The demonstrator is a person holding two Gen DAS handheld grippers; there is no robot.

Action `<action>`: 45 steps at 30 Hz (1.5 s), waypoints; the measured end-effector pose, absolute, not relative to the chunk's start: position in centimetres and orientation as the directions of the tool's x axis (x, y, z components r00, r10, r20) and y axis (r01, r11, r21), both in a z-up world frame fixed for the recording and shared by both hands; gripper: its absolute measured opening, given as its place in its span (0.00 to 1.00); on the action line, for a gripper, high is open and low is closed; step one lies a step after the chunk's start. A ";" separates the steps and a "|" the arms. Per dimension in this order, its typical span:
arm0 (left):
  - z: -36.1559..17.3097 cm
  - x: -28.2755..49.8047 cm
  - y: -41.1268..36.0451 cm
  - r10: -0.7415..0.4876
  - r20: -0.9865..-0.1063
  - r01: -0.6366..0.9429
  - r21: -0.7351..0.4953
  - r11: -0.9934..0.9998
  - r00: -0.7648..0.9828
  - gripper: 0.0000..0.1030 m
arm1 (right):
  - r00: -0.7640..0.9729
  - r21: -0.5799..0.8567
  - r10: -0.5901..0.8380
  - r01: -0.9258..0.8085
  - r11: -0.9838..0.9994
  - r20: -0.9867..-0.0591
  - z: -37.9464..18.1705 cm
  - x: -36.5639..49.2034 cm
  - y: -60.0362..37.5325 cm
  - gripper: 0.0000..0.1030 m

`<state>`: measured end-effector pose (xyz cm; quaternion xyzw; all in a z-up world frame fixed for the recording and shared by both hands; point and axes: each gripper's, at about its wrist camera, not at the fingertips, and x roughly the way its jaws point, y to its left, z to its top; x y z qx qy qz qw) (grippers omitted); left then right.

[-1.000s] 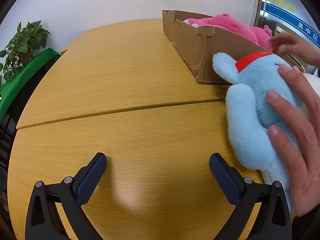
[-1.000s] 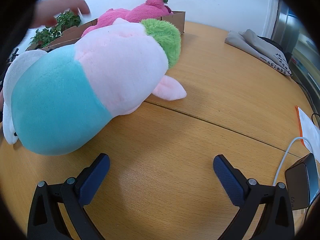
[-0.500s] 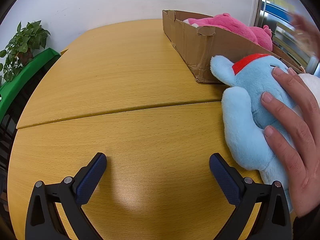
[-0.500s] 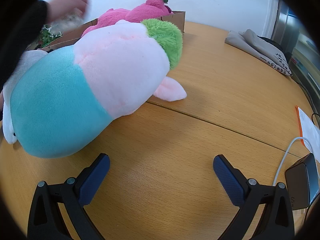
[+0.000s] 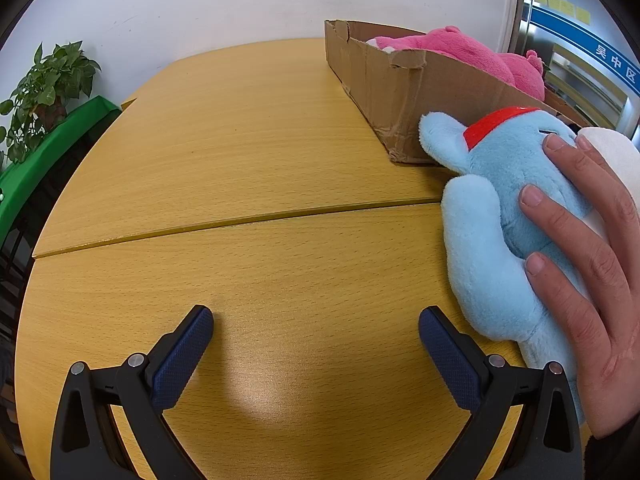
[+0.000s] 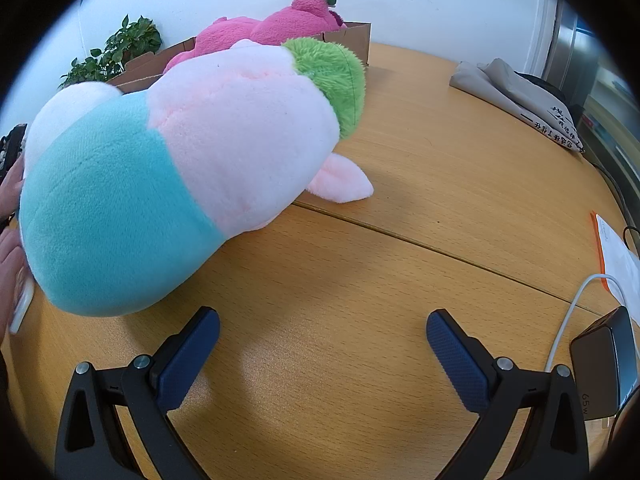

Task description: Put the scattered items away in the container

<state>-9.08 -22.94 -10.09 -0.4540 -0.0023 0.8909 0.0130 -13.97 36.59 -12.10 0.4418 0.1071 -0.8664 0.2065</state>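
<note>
A light blue plush toy (image 5: 496,216) with a red band lies on the wooden table against the near corner of a cardboard box (image 5: 404,92); a person's bare hand (image 5: 592,264) rests on it. A pink plush bear (image 5: 452,50) lies inside the box. My left gripper (image 5: 316,340) stands open over bare table, left of the blue toy. A big teal, pink and green plush toy (image 6: 180,172) lies in front of the box (image 6: 352,40), with the pink bear (image 6: 276,26) behind it. My right gripper (image 6: 322,342) is open, just short of the big toy's teal end.
A potted plant (image 5: 44,88) and a green ledge stand past the table's far left edge. On the right lie a folded grey bag (image 6: 516,92), a dark charger block (image 6: 600,364) with a white cable and a sheet of paper (image 6: 616,256).
A second hand that hovered above the box has withdrawn from view. The hand on the blue toy has nudged it slightly toward the box. Both grippers stay where they were.
</note>
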 end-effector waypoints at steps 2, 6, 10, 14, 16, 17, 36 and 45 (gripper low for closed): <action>-10.1 -9.1 -23.0 0.026 -0.809 -0.021 -0.016 -1.000 -0.588 1.00 | -0.524 -0.003 -0.263 0.453 -0.892 -0.810 -12.1 -14.0 36.6 1.00; -10.2 -9.0 -23.1 0.026 -0.809 -0.021 -0.016 -1.000 -0.588 1.00 | -0.524 -0.003 -0.263 0.453 -0.892 -0.810 -12.1 -14.0 36.6 1.00; -10.2 -9.1 -23.1 0.026 -0.809 -0.020 -0.017 -1.000 -0.587 1.00 | -0.524 -0.003 -0.264 0.452 -0.892 -0.810 -12.1 -14.0 36.6 1.00; -10.2 -9.1 -23.1 0.026 -0.809 -0.020 -0.017 -1.000 -0.587 1.00 | -0.524 -0.002 -0.264 0.452 -0.892 -0.810 -12.1 -14.0 36.6 1.00; -10.2 -9.2 -23.0 0.026 -0.809 -0.019 -0.017 -1.000 -0.587 1.00 | -0.524 -0.002 -0.264 0.452 -0.892 -0.810 -12.0 -14.0 36.6 1.00; -10.2 -9.2 -23.0 0.026 -0.809 -0.019 -0.017 -1.000 -0.587 1.00 | -0.524 -0.002 -0.264 0.452 -0.892 -0.810 -12.0 -14.0 36.6 1.00; -10.1 -9.3 -23.0 0.026 -0.810 -0.015 -0.021 -1.000 -0.585 1.00 | -0.524 -0.002 -0.264 0.452 -0.892 -0.810 -12.1 -13.9 36.6 1.00; -10.1 -9.3 -23.0 0.026 -0.810 -0.015 -0.021 -1.000 -0.586 1.00 | -0.524 -0.002 -0.265 0.453 -0.892 -0.810 -12.0 -13.9 36.5 1.00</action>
